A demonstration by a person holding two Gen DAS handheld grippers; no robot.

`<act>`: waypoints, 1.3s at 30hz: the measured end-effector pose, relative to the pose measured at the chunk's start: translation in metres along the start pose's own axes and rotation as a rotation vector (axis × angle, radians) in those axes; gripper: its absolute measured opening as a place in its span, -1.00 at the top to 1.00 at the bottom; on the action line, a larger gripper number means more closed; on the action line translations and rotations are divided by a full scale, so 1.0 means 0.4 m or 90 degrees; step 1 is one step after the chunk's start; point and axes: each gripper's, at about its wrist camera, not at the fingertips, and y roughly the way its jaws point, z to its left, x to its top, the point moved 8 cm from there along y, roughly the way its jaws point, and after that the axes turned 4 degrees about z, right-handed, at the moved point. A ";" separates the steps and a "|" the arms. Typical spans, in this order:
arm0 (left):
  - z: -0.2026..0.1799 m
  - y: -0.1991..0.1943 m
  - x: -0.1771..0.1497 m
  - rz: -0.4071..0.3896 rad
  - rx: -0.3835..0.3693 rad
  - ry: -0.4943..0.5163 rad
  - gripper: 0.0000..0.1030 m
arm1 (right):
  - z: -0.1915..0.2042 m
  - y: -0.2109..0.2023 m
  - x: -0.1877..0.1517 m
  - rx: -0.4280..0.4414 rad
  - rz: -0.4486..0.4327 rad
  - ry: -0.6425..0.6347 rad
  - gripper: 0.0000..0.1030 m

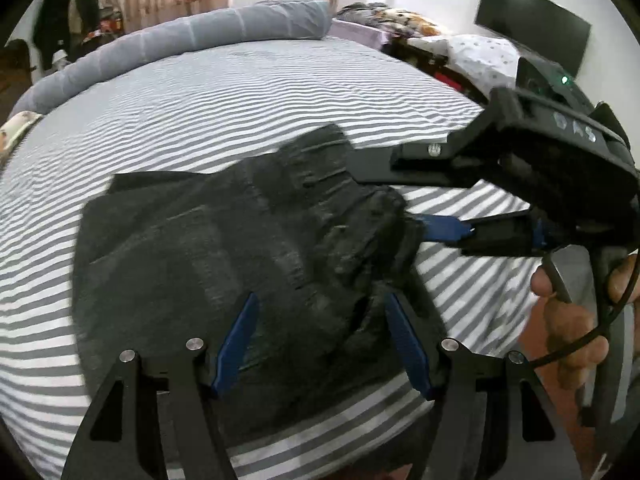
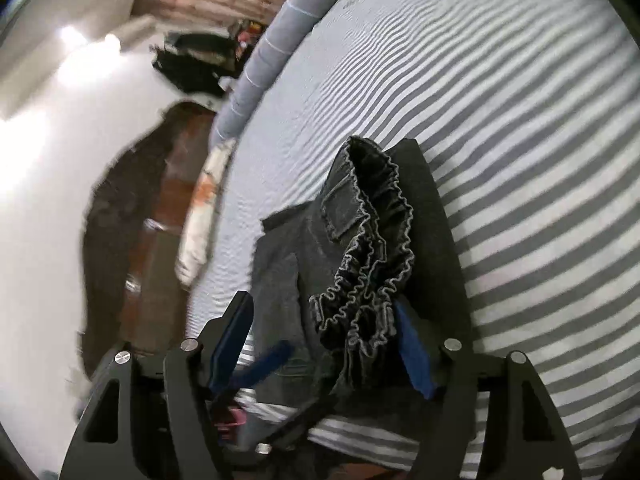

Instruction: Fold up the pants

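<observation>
Dark grey pants (image 1: pixel 224 248) lie folded in a bundle on the striped bed, with the elastic waistband (image 2: pixel 372 248) bunched up on top. My left gripper (image 1: pixel 320 312) is open, its blue pads on either side of the near edge of the pants. My right gripper (image 2: pixel 324 312) is open too, its jaws straddling the ruffled waistband end. In the left wrist view the right gripper (image 1: pixel 408 200) comes in from the right, its fingers spread over and under the waistband end.
The bed has a grey and white striped sheet (image 1: pixel 280 92) and a long grey bolster (image 1: pixel 180 40) along the far edge. A dark screen (image 1: pixel 532 28) hangs on the wall at right. Clothes hang at far left (image 1: pixel 60 20). Floor lies beyond the bed edge (image 2: pixel 160 208).
</observation>
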 end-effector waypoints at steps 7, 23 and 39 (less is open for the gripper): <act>0.120 -0.047 -0.015 -0.007 0.050 -0.056 -0.30 | 0.021 0.043 0.010 -0.136 0.008 -0.063 0.58; 0.337 -0.053 -0.102 0.016 0.124 -0.112 -0.30 | -0.043 -0.010 -0.089 -0.237 -0.016 -0.073 0.66; 0.391 -0.021 -0.127 0.034 0.098 -0.144 -0.41 | -0.077 -0.019 -0.073 -0.264 -0.001 -0.102 0.06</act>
